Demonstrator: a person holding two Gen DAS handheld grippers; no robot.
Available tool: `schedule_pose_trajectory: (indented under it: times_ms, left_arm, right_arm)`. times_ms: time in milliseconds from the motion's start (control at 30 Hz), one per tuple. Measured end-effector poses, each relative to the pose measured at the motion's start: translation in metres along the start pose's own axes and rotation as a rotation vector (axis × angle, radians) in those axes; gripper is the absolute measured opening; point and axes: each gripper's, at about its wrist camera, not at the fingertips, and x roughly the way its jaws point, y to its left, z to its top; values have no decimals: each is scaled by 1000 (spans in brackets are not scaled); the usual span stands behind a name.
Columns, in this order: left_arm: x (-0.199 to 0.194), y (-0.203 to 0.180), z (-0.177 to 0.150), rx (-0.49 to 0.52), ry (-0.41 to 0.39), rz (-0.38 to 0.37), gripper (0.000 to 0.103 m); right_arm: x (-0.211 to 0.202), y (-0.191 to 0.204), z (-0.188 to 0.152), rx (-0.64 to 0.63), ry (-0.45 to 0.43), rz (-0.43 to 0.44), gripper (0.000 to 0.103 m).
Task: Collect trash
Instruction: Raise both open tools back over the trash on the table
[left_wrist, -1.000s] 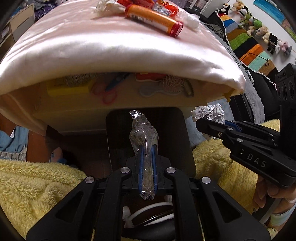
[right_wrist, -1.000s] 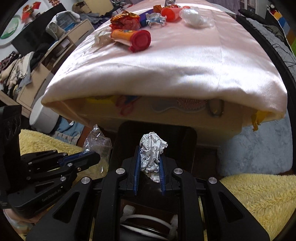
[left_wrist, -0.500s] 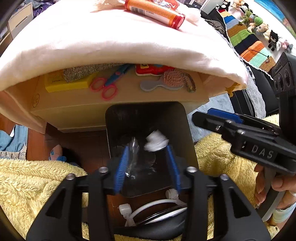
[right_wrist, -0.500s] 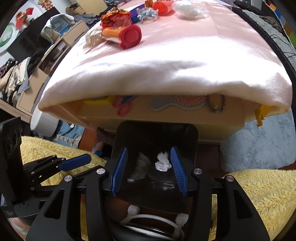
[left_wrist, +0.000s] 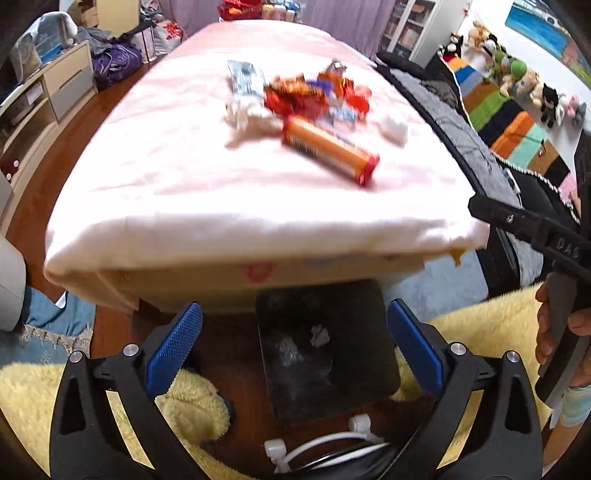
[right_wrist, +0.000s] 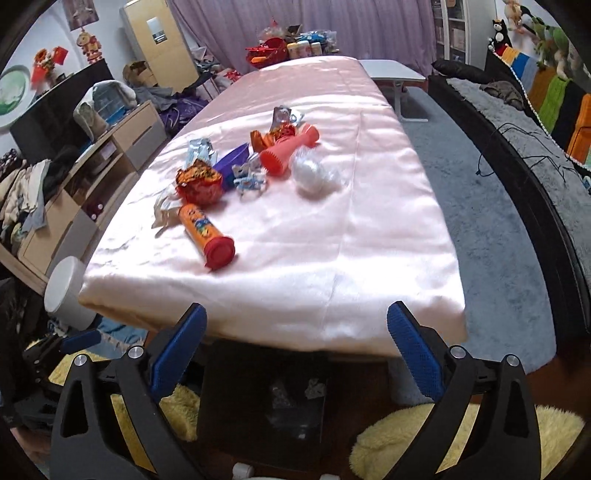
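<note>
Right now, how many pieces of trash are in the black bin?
2 visible. A crumpled white paper ball lies toward the right of the black bin, and a clear plastic wrapper lies just left of it. The dark bottom may hide more.

A bin (left_wrist: 325, 354) stands on the floor just before the near edge of the counter (left_wrist: 184, 192), partly under it. In the bin lie a crumpled paper ball (left_wrist: 319, 334) and, left of it, a plastic wrapper (left_wrist: 288, 349). On the counter, a tube can (right_wrist: 205, 236) lies nearest the edge; behind it sits a heap of wrappers (right_wrist: 201, 182), with a bagged ball (right_wrist: 312, 171) to the right. A fluffy rug (left_wrist: 33, 398) spreads on the floor either side of the bin. A cabinet (right_wrist: 92, 173) stands left of the counter, a couch (right_wrist: 517, 147) to the right.
</note>
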Motion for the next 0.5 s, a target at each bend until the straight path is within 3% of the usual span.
schedule_pose_trajectory:
  times_ms: [233,500]
  left_arm:
    - [-1,-7,47,-14,-44,19,95]
    - [28,-25,92,-28,-43,21,95]
  right_arm:
    - [5,-13,46,-5,-52,-40,98]
    - [33,-16,86,-34,-76,-37,94]
